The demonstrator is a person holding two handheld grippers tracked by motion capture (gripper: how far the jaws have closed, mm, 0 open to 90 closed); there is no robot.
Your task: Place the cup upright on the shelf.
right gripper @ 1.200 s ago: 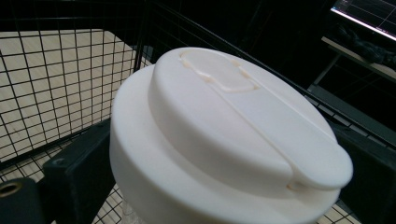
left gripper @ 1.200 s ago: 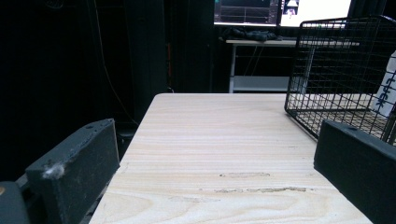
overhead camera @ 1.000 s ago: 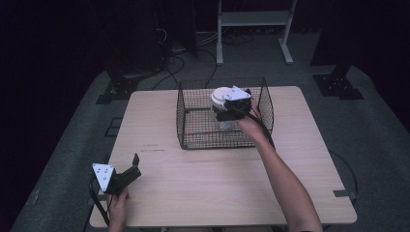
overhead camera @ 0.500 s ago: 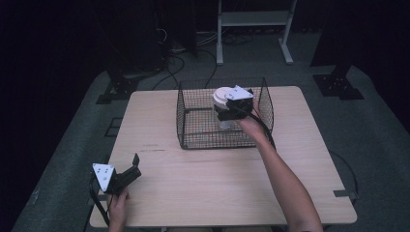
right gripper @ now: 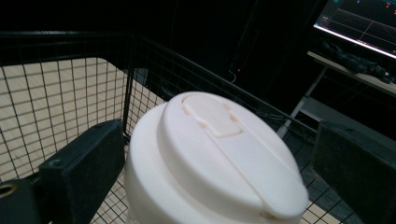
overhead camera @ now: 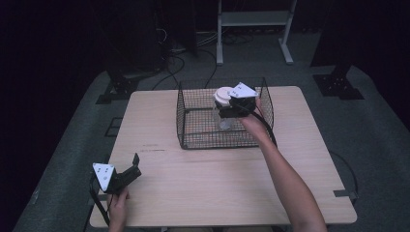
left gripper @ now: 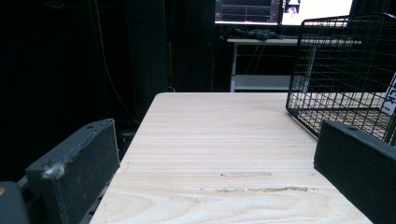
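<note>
Jar point(overhead camera: 223, 108) with white lid point(right gripper: 219, 149) stands upright inside black wire basket point(overhead camera: 193, 121) at far side of wooden table point(overhead camera: 217, 179). My right gripper point(overhead camera: 231, 107) is at the jar, jaws spread to either side of the lid in the right gripper view (gap visible on the right side, can't tell if the left jaw touches). My left gripper point(overhead camera: 126, 170) sits low at the near left table corner, well apart from basket, jaws wide open, holding nothing

Pale matt wood-grain table point(overhead camera: 203, 183), black wire-mesh metal basket point(overhead camera: 193, 121), and smooth white plastic lid point(right gripper: 219, 154) on a clear jar point(overhead camera: 223, 118).
</note>
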